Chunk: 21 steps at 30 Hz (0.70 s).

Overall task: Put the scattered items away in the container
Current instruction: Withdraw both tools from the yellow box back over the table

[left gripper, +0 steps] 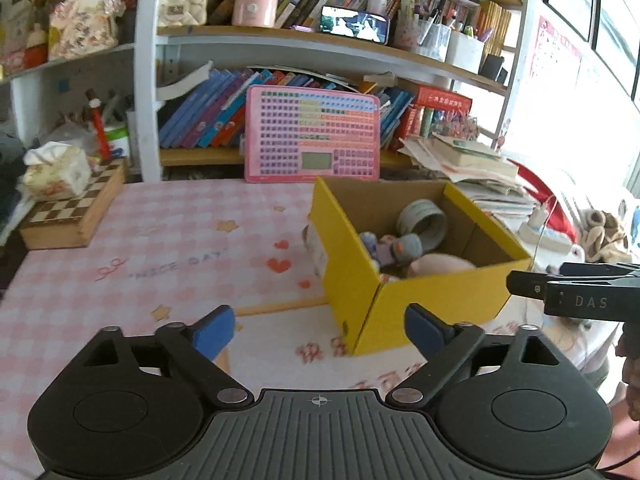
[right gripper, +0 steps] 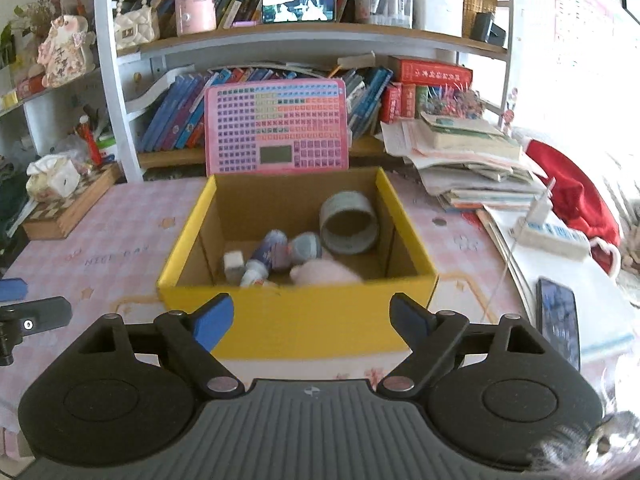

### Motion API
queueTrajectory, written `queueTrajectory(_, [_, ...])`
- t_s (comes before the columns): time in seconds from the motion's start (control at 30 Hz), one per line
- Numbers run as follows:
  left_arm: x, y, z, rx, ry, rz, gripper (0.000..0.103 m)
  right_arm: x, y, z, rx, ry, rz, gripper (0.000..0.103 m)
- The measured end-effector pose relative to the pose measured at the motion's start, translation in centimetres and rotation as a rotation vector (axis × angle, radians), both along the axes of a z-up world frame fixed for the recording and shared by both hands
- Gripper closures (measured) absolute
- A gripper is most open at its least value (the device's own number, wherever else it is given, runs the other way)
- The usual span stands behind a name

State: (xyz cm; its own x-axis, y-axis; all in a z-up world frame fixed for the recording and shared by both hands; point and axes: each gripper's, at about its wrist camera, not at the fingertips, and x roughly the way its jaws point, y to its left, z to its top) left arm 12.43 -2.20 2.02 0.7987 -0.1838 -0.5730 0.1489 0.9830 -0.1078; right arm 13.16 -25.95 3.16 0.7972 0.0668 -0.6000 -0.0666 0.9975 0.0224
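Yellow cardboard box [right gripper: 296,320] already holds the tape roll [right gripper: 349,224], small bottles [right gripper: 266,258] and soft pink toy [right gripper: 328,272], all probably light, while both left gripper [left gripper: 320,330] and right gripper [right gripper: 311,316] gape empty just before it.

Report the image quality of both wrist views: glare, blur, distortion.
Left wrist view: window glare washes out the right edge; the yellow box and its contents are softly blurred; fisheye bends the shelves. Right wrist view: the upper right is blown out white, the pink plush in the box is smeared, and the bottom right corner is blurred.
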Motion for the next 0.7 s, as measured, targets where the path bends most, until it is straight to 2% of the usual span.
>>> queueTrajectory(0.13, [-2.5, 0.9, -0.6, 0.037, -0.021, 0.002, 0.006, -2.5, 1.6, -0.7, -0.005, 0.012, -0.014, 0.017])
queueTrajectory(0.37, [-6.0, 2.4, -1.7, 0.066, 0.006, 0.045, 0.004, -6.1, 4.1, -1.7, -0.038, 0.013, -0.035, 0.005])
queueTrajectory(0.53, [-8.0, 3.1, -2.0, 0.128, 0.002, 0.058, 0.003, -7.9, 5.4, -2.3, -0.035, 0.032, -0.03, 0.005])
queueTrajectory(0.7, [-9.8, 4.1, -2.3, 0.117, 0.021, 0.076, 0.003, -9.3, 6.8, -2.4, -0.05, 0.021, -0.013, 0.004])
